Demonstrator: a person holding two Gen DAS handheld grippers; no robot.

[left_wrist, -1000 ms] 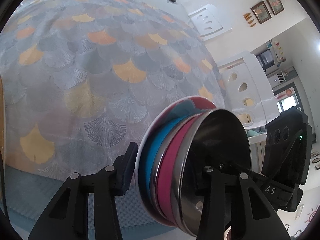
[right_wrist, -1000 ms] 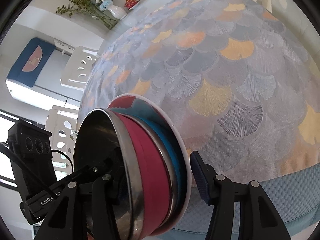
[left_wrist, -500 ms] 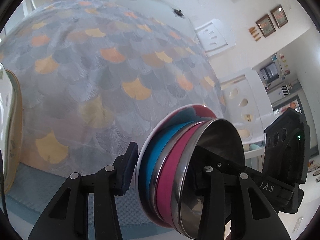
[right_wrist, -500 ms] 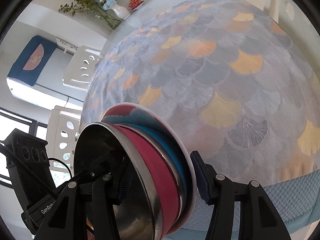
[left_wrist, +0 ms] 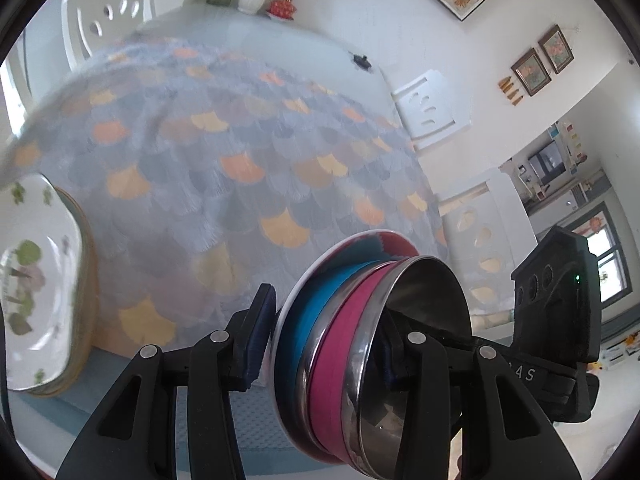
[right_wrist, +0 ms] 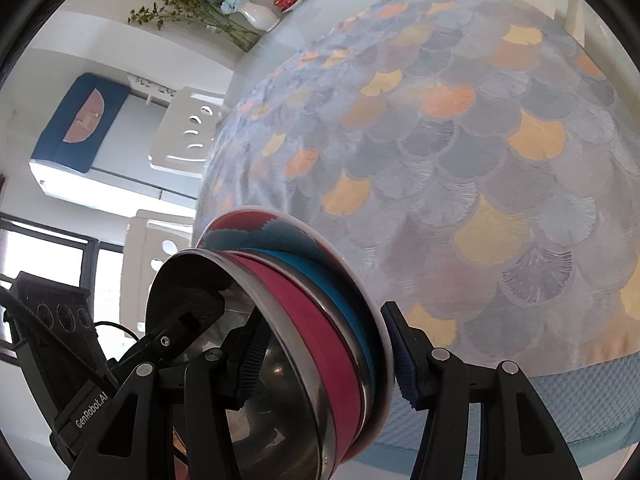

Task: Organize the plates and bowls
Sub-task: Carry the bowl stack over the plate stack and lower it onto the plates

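A nested stack hangs tilted on edge above the table: a white plate with a red and teal pattern (left_wrist: 372,240), a steel bowl with a blue band (left_wrist: 308,328) and a steel bowl with a magenta band (left_wrist: 340,344). My left gripper (left_wrist: 324,344) is shut on the stack, one pad behind the plate and one finger inside the top bowl. My right gripper (right_wrist: 326,356) clamps the same stack (right_wrist: 320,320) from the opposite side. Each gripper's body shows in the other's view: the right (left_wrist: 556,320), the left (right_wrist: 60,340).
A pile of white floral plates (left_wrist: 40,280) sits at the table's near left. The fan-patterned tablecloth (right_wrist: 480,140) covers the table over a blue mat (right_wrist: 540,400). White chairs (left_wrist: 428,108) stand around it, and a vase of flowers (right_wrist: 256,14) stands at the far end.
Both grippers have risen with the stack, away from the tablecloth. The left view has tilted up, bringing the floral plates and the vase into sight.
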